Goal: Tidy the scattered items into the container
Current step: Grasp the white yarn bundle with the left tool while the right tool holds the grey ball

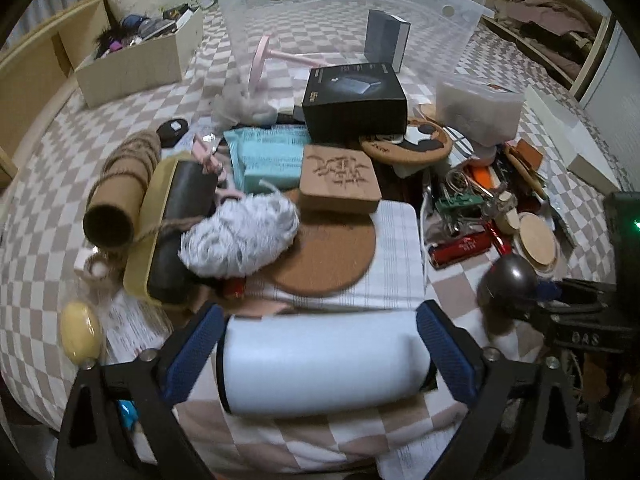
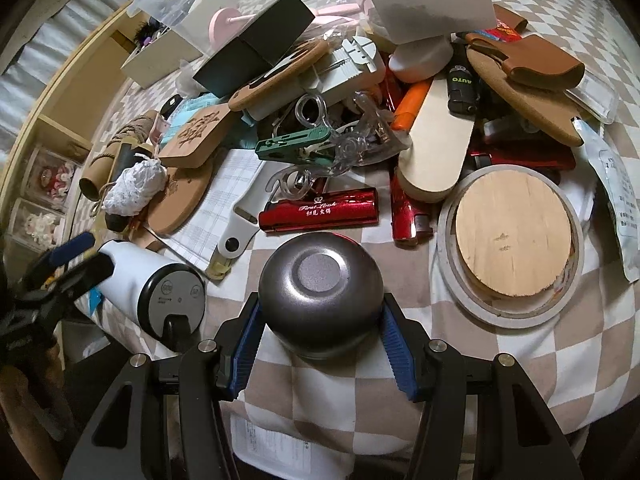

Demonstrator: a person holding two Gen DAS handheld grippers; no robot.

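On the near edge of the checkered bed: two held items, clutter beyond.
Risk: the smooth white cylinder (image 1: 324, 364) may slide from the pads; the rounded dark metal bowl (image 2: 320, 292) may squirt out if tilted.
Left gripper (image 1: 320, 354): clamped across the white cylinder, lying sideways between its fingers.
Right gripper (image 2: 320, 344): clamped on the inverted bowl's sides.
Container: the clear plastic bin (image 1: 344, 12) stands far, behind the heap, already holding a pink stand (image 1: 276, 58) and a dark box (image 1: 386, 40).

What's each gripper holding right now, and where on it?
Left gripper clamps the white cylinder across its body. Right gripper clamps the dark metal cup by its sides.
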